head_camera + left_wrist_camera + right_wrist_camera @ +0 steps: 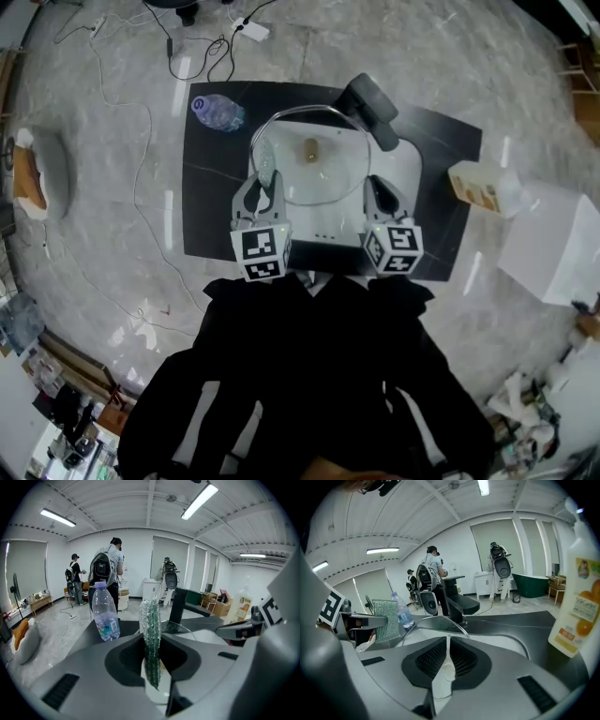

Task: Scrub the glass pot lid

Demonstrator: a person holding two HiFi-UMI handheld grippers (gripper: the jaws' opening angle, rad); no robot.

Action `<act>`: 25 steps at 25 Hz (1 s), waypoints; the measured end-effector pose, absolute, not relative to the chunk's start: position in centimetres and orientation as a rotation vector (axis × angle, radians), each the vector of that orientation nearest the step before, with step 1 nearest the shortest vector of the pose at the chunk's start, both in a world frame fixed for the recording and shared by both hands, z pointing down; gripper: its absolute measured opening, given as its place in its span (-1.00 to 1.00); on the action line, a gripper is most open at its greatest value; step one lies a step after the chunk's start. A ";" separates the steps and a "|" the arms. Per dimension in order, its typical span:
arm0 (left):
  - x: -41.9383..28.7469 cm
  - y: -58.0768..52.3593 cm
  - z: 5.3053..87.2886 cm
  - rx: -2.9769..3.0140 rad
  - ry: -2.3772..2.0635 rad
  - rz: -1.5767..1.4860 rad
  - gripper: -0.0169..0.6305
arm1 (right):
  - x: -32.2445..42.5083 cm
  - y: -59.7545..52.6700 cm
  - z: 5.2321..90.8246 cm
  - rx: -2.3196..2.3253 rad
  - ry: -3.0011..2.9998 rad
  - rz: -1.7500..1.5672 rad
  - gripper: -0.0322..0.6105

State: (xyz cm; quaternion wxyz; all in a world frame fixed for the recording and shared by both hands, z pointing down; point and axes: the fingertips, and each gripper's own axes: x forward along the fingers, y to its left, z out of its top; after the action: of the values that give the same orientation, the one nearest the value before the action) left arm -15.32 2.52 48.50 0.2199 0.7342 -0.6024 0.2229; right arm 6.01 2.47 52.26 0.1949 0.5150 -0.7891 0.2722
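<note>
The glass pot lid (323, 178), round with a metal rim and a pale knob, hangs over a white basin (405, 167). My right gripper (380, 194) is shut on the lid's near right edge. In the right gripper view the thin glass edge runs between the jaws of the right gripper (447, 641), and the lid's rim (440, 620) arcs away ahead. My left gripper (265, 190) is shut on a silver-green scrub pad (263, 159) at the lid's left rim. In the left gripper view the scrub pad (151, 616) stands upright in the left gripper (152, 641), beside the lid (183, 628).
A black mat (216, 206) lies under the basin. A black faucet (372, 108) rises at the basin's far side. A water bottle (217, 111) stands on the mat's far left. A soap bottle (478, 187) and a white box (553, 239) are to the right. Cables lie beyond.
</note>
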 end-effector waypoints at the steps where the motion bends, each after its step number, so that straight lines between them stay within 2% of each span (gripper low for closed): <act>1: -15.2 2.3 48.9 2.031 -1.664 0.626 -0.73 | 6.3 2.2 52.9 1.442 -2.204 0.766 -0.88; 4: -15.1 1.4 50.2 2.034 -1.662 0.655 -0.73 | 6.7 1.3 54.9 1.415 -2.180 0.759 -0.76; 25: -15.4 -0.9 54.0 1.943 -1.685 0.765 -0.73 | 8.9 -0.8 64.4 1.195 -1.994 0.830 -0.76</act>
State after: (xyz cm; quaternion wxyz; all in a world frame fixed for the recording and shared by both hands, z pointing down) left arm -15.44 -0.93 53.98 0.2270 0.7051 -0.6117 0.2777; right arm 8.87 -0.78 64.40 0.3302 0.4571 -0.7625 0.3173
